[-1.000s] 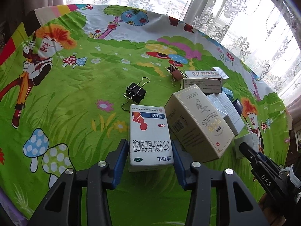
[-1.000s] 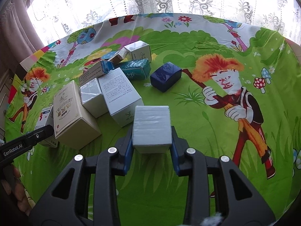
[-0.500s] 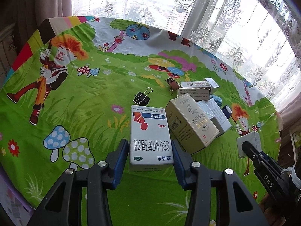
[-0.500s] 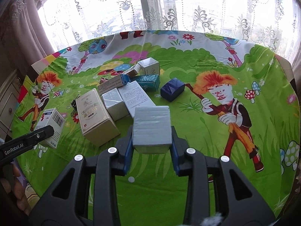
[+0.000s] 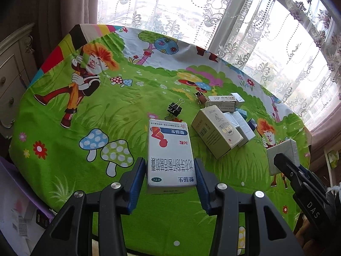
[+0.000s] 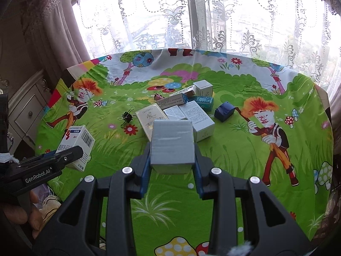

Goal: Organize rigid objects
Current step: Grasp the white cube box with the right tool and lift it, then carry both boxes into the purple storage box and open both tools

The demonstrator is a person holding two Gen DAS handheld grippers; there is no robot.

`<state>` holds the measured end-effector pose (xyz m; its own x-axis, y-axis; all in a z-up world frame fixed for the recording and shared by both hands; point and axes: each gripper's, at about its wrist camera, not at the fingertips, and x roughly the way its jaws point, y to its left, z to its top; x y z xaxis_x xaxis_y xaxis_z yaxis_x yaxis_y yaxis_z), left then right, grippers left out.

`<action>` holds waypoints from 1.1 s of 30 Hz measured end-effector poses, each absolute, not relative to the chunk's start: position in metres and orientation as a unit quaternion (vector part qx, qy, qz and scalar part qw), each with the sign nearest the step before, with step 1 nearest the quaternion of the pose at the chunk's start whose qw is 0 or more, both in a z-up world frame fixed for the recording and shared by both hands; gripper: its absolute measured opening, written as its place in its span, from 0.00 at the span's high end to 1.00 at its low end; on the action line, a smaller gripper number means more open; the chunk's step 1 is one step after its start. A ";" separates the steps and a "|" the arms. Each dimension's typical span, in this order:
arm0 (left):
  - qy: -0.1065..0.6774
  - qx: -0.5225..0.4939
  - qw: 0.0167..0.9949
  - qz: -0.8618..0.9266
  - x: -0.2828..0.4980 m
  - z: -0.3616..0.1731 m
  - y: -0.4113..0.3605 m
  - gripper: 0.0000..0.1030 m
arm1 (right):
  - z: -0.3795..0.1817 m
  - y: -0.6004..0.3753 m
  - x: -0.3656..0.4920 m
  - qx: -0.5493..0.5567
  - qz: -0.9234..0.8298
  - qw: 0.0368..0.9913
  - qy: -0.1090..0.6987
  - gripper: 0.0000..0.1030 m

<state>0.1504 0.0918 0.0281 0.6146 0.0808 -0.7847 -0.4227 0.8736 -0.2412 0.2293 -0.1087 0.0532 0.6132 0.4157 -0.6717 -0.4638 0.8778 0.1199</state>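
My left gripper [image 5: 170, 178] is shut on a white medicine box with red and blue print [image 5: 169, 153], held above the near side of the table; the box also shows in the right wrist view [image 6: 77, 144]. My right gripper [image 6: 172, 164] is shut on a plain grey box [image 6: 172, 143], held above the table's near middle; this grey box shows at the right in the left wrist view [image 5: 281, 156]. A cluster of boxes lies on the table: a beige box [image 5: 215, 132], white boxes [image 6: 197, 117], a teal box [image 6: 203, 102] and a dark blue box [image 6: 224, 112].
A round table wears a green cartoon cloth [image 5: 106, 111]. A black binder clip [image 5: 175, 109] and a brown one [image 5: 200, 96] lie beside the cluster. Lace-curtained windows [image 6: 191, 21] stand behind. A cream cabinet [image 5: 10, 81] stands at the left.
Both grippers have lifted and pulled back from the table with their boxes; the table and the box cluster look farther away and more of the room shows.
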 end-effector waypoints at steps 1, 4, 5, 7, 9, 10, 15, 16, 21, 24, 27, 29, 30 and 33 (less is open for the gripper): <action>0.413 -0.208 0.875 0.145 0.145 0.029 0.094 0.55 | 0.057 -0.104 0.223 -0.036 0.252 0.897 0.363 0.63; 0.408 -0.214 0.875 0.151 0.128 0.033 0.101 0.55 | 0.066 -0.092 0.206 -0.045 0.267 0.895 0.355 0.63; 0.407 -0.217 0.874 0.153 0.122 0.034 0.104 0.55 | 0.068 -0.088 0.200 -0.046 0.274 0.893 0.354 0.63; 0.404 -0.222 0.873 0.160 0.108 0.036 0.111 0.55 | 0.073 -0.079 0.189 -0.049 0.287 0.890 0.351 0.63; 0.400 -0.226 0.872 0.169 0.093 0.038 0.121 0.55 | 0.077 -0.068 0.177 -0.057 0.299 0.887 0.348 0.63; 0.398 -0.228 0.871 0.173 0.086 0.038 0.125 0.55 | 0.079 -0.064 0.171 -0.059 0.305 0.885 0.347 0.63; 0.391 -0.240 0.866 0.199 0.044 0.041 0.153 0.55 | 0.087 -0.035 0.138 -0.073 0.341 0.872 0.342 0.63; 0.389 -0.241 0.865 0.204 0.035 0.041 0.158 0.55 | 0.088 -0.029 0.130 -0.075 0.350 0.869 0.343 0.63; 0.380 -0.255 0.858 0.234 -0.013 0.040 0.189 0.55 | 0.089 0.009 0.087 -0.101 0.400 0.844 0.343 0.63; 0.375 -0.262 0.852 0.255 -0.045 0.038 0.207 0.55 | 0.090 0.032 0.062 -0.111 0.432 0.825 0.347 0.63; 0.373 -0.272 0.842 0.279 -0.077 0.033 0.227 0.55 | 0.092 0.053 0.036 -0.125 0.460 0.808 0.347 0.63; 0.373 -0.281 0.833 0.297 -0.101 0.028 0.240 0.55 | 0.092 0.069 0.018 -0.135 0.479 0.794 0.349 0.63; 0.372 -0.285 0.829 0.305 -0.112 0.026 0.246 0.55 | 0.092 0.076 0.008 -0.141 0.489 0.786 0.350 0.63; 0.367 -0.297 0.817 0.331 -0.147 0.021 0.262 0.55 | 0.087 0.100 -0.022 -0.164 0.516 0.764 0.351 0.63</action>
<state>-0.1470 0.2621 0.0207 0.5117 0.3231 -0.7961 -0.7592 0.6038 -0.2429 -0.0220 0.1003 0.0868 0.2210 0.6726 -0.7063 -0.9033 0.4142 0.1118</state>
